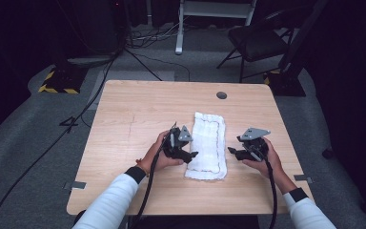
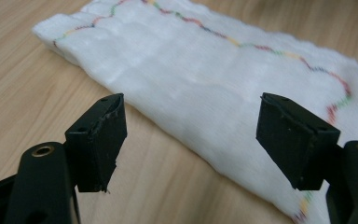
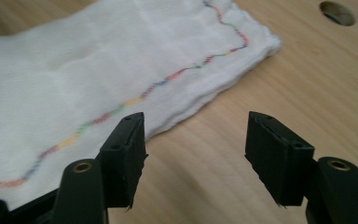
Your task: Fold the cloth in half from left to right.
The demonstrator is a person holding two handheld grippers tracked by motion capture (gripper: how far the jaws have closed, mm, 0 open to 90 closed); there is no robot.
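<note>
On top of the big wooden table (image 1: 133,109) lies a white cloth (image 1: 208,145). It is folded into a long strip and sits flat near the middle of the table, a little toward the person's side. A wavy line of many colours is sewn along its edge. Seen from the high view, the cloth runs away from the person, with one short end close to them and the other pointing to the far edge.

Past the cloth, near the far edge of the table, is a small round hole (image 1: 221,95).

Two hands hold the claws, one on each side of the cloth. The left gripper (image 1: 189,155) is just beside the cloth's left edge, with its tips over that edge. In the left gripper view its two black jaws stand wide apart with nothing between them, and the cloth lies beyond them. The right gripper (image 1: 232,150) is just beside the cloth's right edge, not touching it. In the right gripper view its jaws also stand apart and hold nothing, with bare wood between them and the cloth's edge by the left jaw.
</note>
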